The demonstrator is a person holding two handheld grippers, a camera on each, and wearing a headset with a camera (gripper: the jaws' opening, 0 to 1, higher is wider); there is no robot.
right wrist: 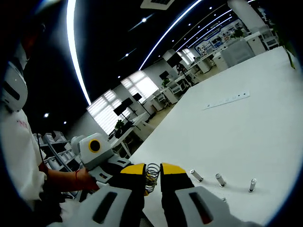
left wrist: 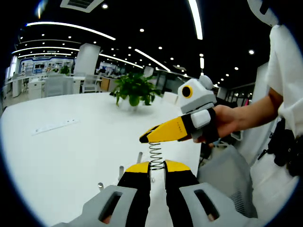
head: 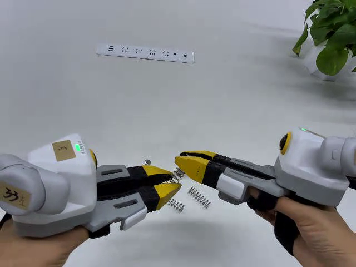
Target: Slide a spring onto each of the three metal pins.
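**One spring pinched between both tongs, three pins bare**

In the head view the left gripper (head: 169, 184) reaches in from the lower left, held in a hand (head: 33, 250). Its yellow-tipped jaws are drawn almost together on the lower end of the held spring (head: 178, 174). The left gripper view shows this spring (left wrist: 155, 156) rising upright out of the narrow gap between those tips. Just behind the left gripper's jaws in the head view, the head of one of the pins (head: 147, 162) shows. The left gripper view has all three pins (left wrist: 121, 171) standing in a row on the white table (head: 167, 111), all bare metal.

Just right of the left gripper's tips, two loose springs (head: 198, 197) lie flat on the table, near each other but apart.

Further right, the right gripper (head: 186, 162) comes in from the lower right. In the right gripper view its jaws are closed on the same spring (right wrist: 151, 176), whose coils touch both yellow tips. The pins (right wrist: 220, 179) sit to the right of those jaws.

A power strip (head: 146, 53) lies far back on the table. At the far right corner, a white pot (head: 325, 75) holds a leafy plant (head: 331, 28).
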